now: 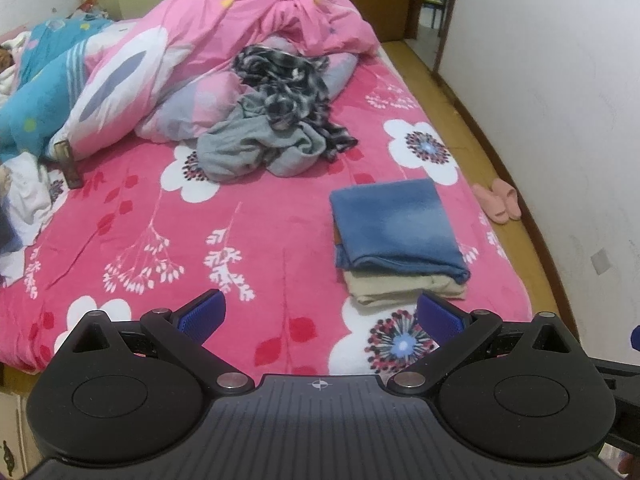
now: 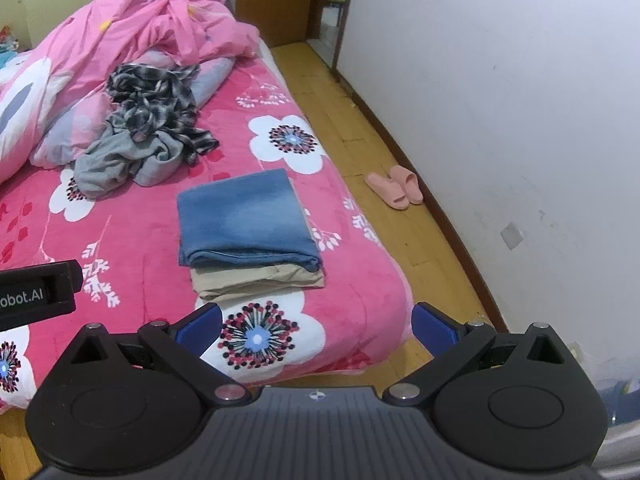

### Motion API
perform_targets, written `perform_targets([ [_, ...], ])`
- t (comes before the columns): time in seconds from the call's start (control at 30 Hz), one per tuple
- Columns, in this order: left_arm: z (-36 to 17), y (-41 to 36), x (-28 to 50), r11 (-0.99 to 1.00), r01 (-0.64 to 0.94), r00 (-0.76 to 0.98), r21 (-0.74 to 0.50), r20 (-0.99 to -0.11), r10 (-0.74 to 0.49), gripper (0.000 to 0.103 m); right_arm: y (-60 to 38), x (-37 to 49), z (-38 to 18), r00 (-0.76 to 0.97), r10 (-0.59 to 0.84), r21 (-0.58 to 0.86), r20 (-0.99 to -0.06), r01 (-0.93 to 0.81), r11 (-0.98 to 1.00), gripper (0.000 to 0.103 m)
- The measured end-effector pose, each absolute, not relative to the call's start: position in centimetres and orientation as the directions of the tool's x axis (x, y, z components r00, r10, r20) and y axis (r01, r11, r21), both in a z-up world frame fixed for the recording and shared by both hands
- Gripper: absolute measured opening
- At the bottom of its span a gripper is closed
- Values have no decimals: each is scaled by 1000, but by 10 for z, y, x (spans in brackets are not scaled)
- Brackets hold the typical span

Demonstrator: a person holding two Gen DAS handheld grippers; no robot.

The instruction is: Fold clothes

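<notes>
Your left gripper (image 1: 320,314) hangs above the near edge of the bed, its blue-padded fingers (image 1: 204,312) spread wide with nothing between them. Your right gripper (image 2: 316,320) is the same: fingers wide apart, empty, poised over the bed's near corner.

The bed wears a pink plush blanket with white flowers (image 1: 240,240). On its right side, near the edge, lies a folded blue denim garment (image 1: 394,226) stacked squarely on a folded beige garment (image 1: 400,286). Farther up the bed, well apart from that stack, a crumpled grey garment (image 1: 248,148) sits in a heap with a black-and-white checked shirt (image 1: 284,84) tangled over it, both leaning against a rumpled pink duvet (image 1: 256,12).

In the right wrist view, the black body of your other gripper (image 2: 38,290) shows at the left edge, printed with white lettering that reads "obot.AI"; the start is cut off.

A pair of pink slippers (image 2: 396,186) rests on the wooden floor (image 2: 352,120) beside the white wall.
</notes>
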State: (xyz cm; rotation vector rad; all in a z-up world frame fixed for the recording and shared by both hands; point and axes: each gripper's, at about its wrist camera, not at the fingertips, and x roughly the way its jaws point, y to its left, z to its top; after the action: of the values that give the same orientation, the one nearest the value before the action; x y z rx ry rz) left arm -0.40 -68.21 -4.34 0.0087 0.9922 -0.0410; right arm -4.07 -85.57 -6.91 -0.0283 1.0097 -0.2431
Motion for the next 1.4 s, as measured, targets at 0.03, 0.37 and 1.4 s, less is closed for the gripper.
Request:
perform_targets([
  [0.03,-44,-684,-4,999,43,544,-14,-838,-36,102,-858,-41,-69,505,-220,-139,-834,194,971,103],
  [0.37,-46,-693,0,998,54,534,-26,-844,-51,103,-869,-42,-69,496,-245,-155,-833,216,964,103],
  [1.4,-47,-684,8,999,25,526,-21,-850,-31,103,-858,-33,-70,498,-231,-151,-836,196,969,103],
])
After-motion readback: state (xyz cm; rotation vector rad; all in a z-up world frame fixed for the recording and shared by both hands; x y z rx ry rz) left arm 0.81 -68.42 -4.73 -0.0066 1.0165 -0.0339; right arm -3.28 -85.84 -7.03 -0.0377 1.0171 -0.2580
